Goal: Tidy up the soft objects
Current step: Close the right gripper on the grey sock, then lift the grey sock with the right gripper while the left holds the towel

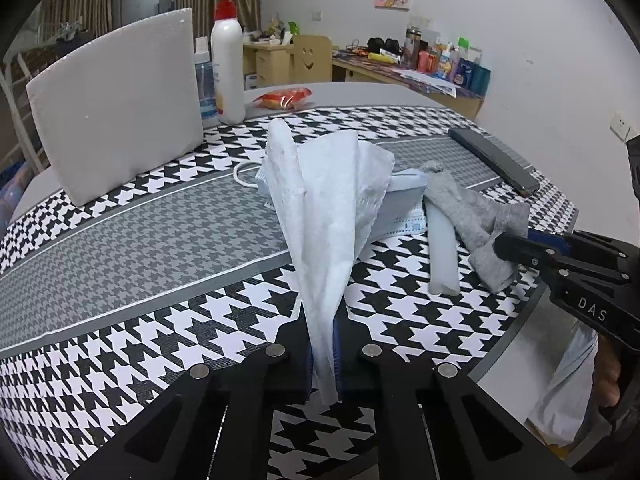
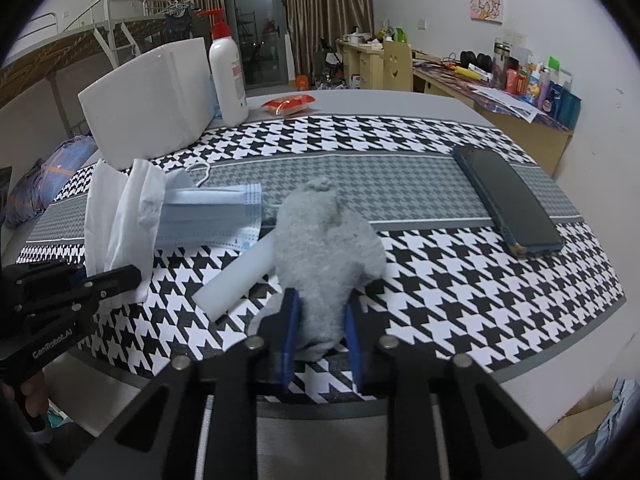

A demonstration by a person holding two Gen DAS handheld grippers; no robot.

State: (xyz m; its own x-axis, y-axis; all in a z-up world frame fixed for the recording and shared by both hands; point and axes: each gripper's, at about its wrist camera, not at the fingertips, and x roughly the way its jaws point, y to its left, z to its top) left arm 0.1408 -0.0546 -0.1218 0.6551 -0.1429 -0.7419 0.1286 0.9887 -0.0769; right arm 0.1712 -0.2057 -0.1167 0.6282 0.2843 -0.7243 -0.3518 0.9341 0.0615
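While left gripper [image 1: 324, 356] pinches white tissue [image 1: 328, 200] upright, right gripper [image 2: 322, 340] clamps grey sock [image 2: 328, 240] beside face mask [image 2: 212, 216] and white tube [image 2: 236, 276].

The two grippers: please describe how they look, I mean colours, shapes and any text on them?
Both are black, angular frames with round silver bolt heads. The left gripper and the right gripper have blue pads on the inner finger faces. White lettering "DAS" shows on the right one's side in the left wrist view; white lettering, too blurred to read surely, shows on the left one's side. No cables visible.
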